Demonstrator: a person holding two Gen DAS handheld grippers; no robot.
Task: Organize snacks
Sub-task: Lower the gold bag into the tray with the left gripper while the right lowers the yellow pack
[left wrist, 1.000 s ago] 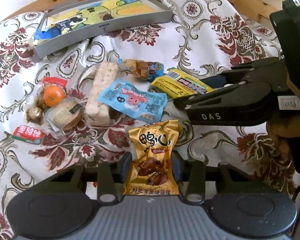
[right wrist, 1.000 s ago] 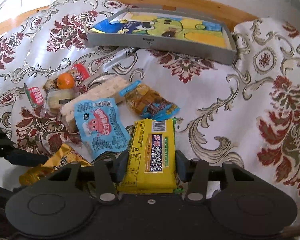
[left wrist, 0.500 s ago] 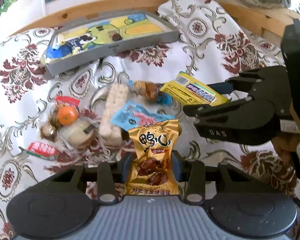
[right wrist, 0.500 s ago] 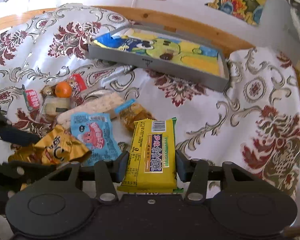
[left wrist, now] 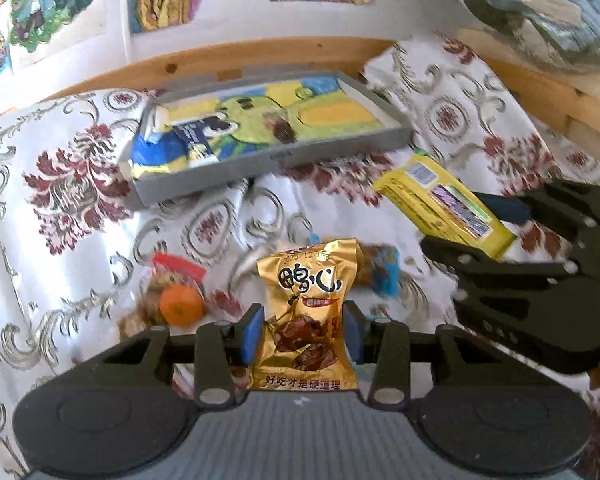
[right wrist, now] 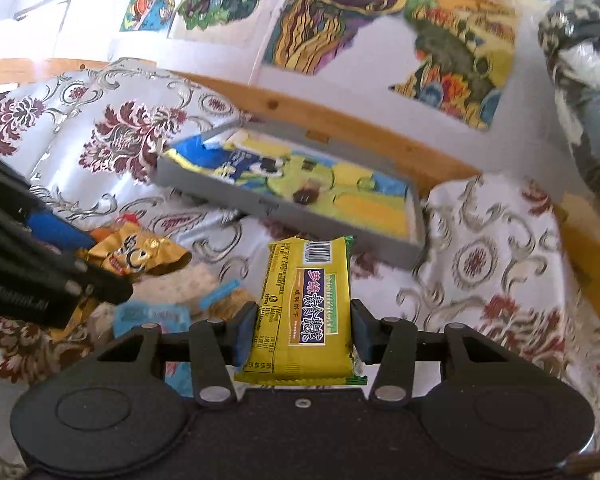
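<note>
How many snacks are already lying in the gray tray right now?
2 that I can tell: a blue-and-white packet at the left end of the gray tray, and a small dark piece near its middle. The printed liner may hide others.

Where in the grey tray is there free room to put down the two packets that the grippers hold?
The grey tray is crowded at its left end, where a blue packet lies. A small dark snack sits near the middle. The yellow floor to its right, up to the right wall, is bare, with room for the gold packet and yellow packet.
</note>
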